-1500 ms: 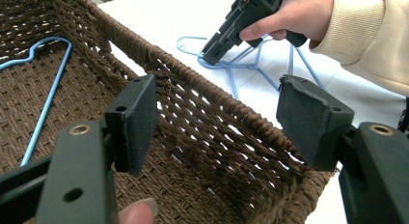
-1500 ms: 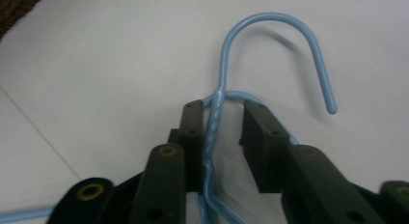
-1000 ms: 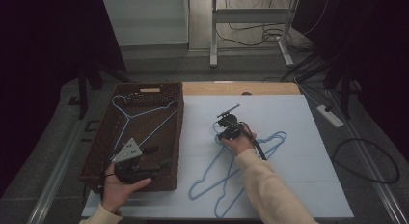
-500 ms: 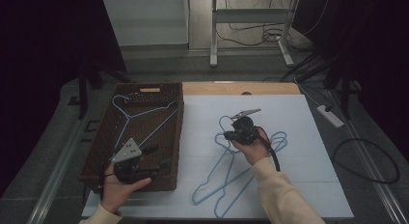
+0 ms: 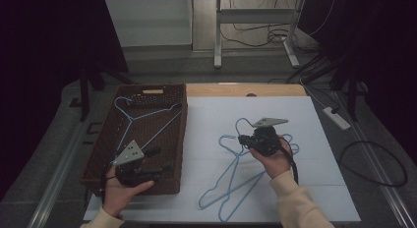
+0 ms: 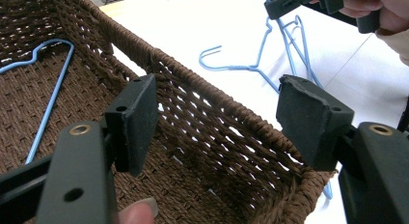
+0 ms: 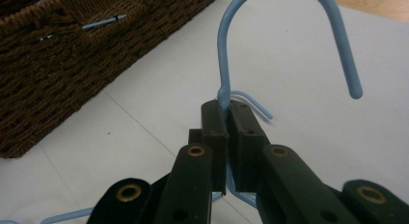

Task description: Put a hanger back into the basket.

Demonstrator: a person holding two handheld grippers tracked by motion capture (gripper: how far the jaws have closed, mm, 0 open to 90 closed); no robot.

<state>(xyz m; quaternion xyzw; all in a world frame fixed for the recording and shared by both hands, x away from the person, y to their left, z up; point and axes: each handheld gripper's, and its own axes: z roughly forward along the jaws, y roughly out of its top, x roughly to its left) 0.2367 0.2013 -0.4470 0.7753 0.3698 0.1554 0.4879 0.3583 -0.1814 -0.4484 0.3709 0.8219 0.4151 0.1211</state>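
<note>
Right claw (image 7: 226, 119) is clamped on the neck of a blue wire hanger (image 7: 284, 35), just under its hook. Compared with a second ago, my right hand has lifted and carried that hanger rightward over the white counter (image 5: 211, 115), so its hook now stands clear of the surface while its lower end trails near a second blue hanger (image 5: 231, 188) lying flat there. I judge the pick-up is done and the carry to the brown woven basket (image 5: 182, 139) comes next. Left claw (image 6: 219, 120) has not shifted; its jaws stand apart astride the basket's near corner wall without gripping it. One hanger (image 5: 142, 117) already lies inside the basket.
</note>
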